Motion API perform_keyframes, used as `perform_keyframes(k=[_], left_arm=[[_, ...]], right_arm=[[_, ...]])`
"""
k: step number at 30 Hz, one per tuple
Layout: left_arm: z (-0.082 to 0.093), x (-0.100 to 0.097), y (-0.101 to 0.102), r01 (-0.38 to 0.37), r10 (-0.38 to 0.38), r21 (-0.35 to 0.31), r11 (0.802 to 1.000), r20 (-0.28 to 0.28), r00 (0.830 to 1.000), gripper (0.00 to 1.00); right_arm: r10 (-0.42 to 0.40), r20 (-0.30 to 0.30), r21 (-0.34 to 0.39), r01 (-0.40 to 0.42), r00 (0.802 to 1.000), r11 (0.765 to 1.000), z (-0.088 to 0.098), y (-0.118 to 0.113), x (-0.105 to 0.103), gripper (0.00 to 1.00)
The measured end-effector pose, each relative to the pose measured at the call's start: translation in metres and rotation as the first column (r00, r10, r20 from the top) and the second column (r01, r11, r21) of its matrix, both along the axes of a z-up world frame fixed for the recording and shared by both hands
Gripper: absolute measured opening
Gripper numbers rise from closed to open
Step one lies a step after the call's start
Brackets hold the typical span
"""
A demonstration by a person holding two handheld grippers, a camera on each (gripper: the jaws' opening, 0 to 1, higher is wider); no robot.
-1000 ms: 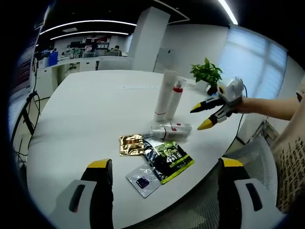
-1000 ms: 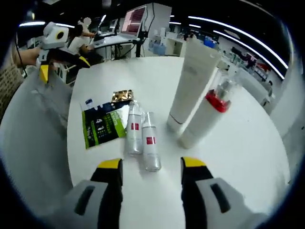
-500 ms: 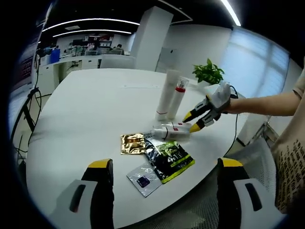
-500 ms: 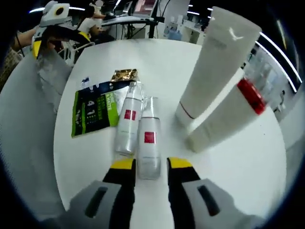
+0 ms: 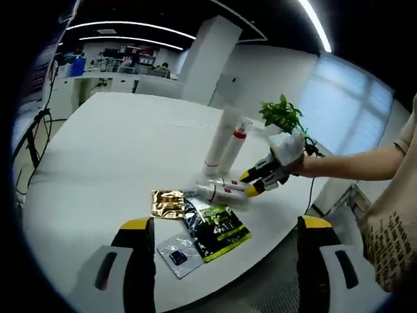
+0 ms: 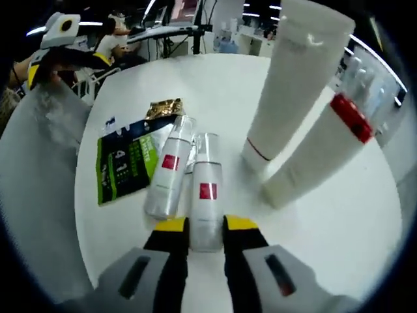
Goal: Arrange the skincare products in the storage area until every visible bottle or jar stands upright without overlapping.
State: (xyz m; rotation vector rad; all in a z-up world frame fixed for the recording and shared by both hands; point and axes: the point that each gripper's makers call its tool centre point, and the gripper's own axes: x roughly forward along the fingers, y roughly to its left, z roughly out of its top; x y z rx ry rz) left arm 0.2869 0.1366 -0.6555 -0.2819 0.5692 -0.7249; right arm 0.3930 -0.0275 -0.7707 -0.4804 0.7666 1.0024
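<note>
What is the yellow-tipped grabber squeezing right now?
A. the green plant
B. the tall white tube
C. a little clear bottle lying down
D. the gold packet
C: the right gripper has its jaws closed on the base of one small clear bottle that lies flat on the table.

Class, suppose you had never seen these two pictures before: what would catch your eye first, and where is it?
First, the right gripper, its yellow-tipped jaws closed around the end of a clear bottle lying on the white table, with a second lying bottle beside it. Next, the tall white tube and the red-collared bottle, both standing just beyond. Flat sachets, a green and black one and a gold one, lie near the table's edge.
</note>
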Motion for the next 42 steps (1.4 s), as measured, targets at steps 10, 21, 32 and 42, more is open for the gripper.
perform_keyframes(k=[10,21,32,42], left_arm=[[0.036,0.017,-0.034,0.049,-0.042,-0.175,0.983,0.041,0.998,0.93],[0.074,0.032,-0.058,0.028,-0.012,-0.335,0.942,0.049,0.999,0.89],[0.088,0.036,-0.066,0.037,-0.011,-0.377,0.926,0.071,0.997,0.64],[0.086,0.035,-0.062,0.007,0.027,-0.346,0.938,0.094,0.995,0.23]], right_arm=[[-0.08,0.114,0.189,0.057,0.99,0.98,0.076,0.025,-0.025,0.19],[-0.159,0.252,0.363,0.059,0.955,0.93,0.15,0.063,-0.053,0.19],[-0.132,0.355,0.384,-0.015,0.926,0.923,0.176,0.088,-0.075,0.19],[-0.106,0.361,0.386,-0.045,0.927,0.922,0.18,0.095,-0.088,0.2]])
